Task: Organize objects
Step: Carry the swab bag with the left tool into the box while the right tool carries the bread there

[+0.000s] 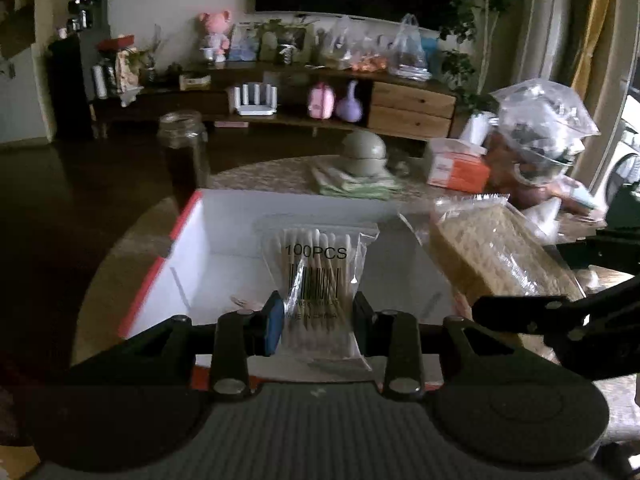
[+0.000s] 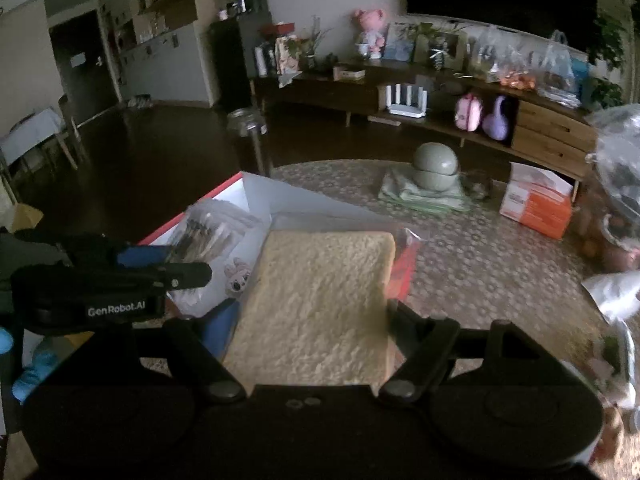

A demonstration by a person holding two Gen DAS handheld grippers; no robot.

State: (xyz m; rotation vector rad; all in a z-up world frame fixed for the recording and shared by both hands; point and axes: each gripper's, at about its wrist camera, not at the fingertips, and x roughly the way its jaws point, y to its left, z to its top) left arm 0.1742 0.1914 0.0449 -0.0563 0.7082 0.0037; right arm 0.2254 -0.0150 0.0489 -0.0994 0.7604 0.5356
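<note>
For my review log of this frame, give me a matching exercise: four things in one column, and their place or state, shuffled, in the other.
Things:
1. cotton swab pack
2. packaged bread
3. white box
4. tissue box

Place or state:
A. open, red-edged, on the table
B. gripped in the left tongs
C. on the table near the green bowls
D. gripped in the right tongs

Pairs: 1-B, 2-D, 3-A, 4-C

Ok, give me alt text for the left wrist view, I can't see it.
The left claw grips a clear bag of cotton swabs above an open white box with red edges. To its right is the packaged bread slice.
</note>
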